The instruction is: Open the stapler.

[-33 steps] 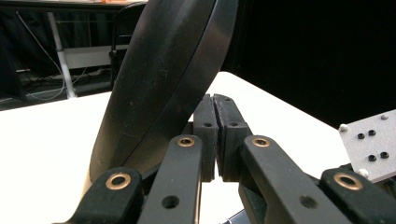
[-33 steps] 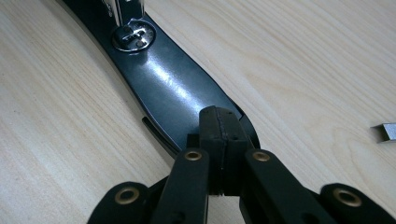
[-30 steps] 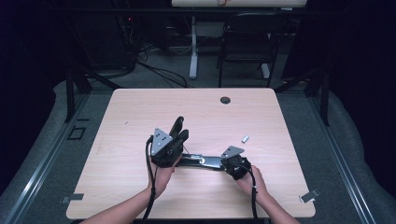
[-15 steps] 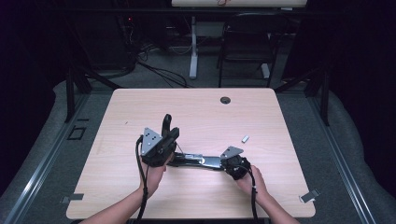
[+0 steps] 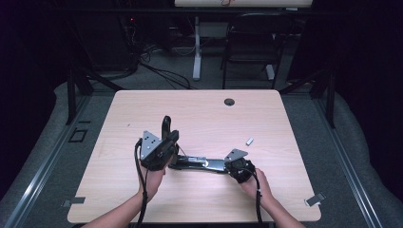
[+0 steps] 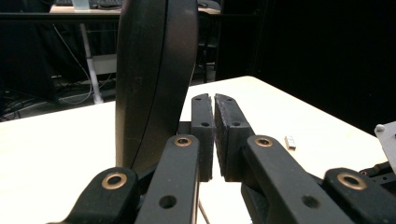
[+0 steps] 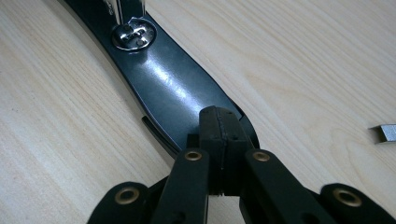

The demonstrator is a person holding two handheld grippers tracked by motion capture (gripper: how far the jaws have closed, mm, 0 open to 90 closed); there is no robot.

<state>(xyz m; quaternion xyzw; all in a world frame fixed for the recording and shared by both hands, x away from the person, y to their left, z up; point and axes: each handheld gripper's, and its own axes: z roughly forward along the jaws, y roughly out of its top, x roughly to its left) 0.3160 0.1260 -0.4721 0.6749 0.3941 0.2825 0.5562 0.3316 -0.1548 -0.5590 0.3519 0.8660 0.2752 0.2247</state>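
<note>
High view: a pale wood-grain rectangular worktop (image 5: pixel 199 114) stands on grey carpet in a dark room. A round black cable grommet (image 5: pixel 229 101) sits near the worktop's far edge. Beyond that edge stand a white desk leg (image 5: pixel 196 52) and a dark chair (image 5: pixel 252 47), with loose cables (image 5: pixel 157 71) on the floor. On the floor off the worktop's near right corner lies a small grey tag (image 5: pixel 314 200). A long black metal hinged tool (image 5: pixel 202 163) lies flat near the middle of the worktop's near half; one black arm of it stands upright at its left end. The left gripper (image 5: pixel 167 124) is at that upright end, and the right gripper (image 5: pixel 228 166) is at the tool's right end. A small silver metal piece (image 5: pixel 249 141) lies on the worktop just beyond the tool's right end.

Left gripper view: the left gripper (image 6: pixel 213 135) has its jaws pressed together with nothing between them. The tool's upright black arm (image 6: pixel 154 79) rises just to the left of the jaws, outside them. The silver piece (image 6: pixel 290 141) lies on the worktop (image 6: pixel 56 149) to the right, past the jaws.

Right gripper view: the right gripper (image 7: pixel 219 140) is closed at the end of the tool's glossy black flat arm (image 7: pixel 173 93); whether the pads pinch the arm's edge I cannot tell. A silver pivot rivet (image 7: pixel 134 35) sits farther along the arm. The silver piece (image 7: pixel 385 133) lies to the right of the arm.
</note>
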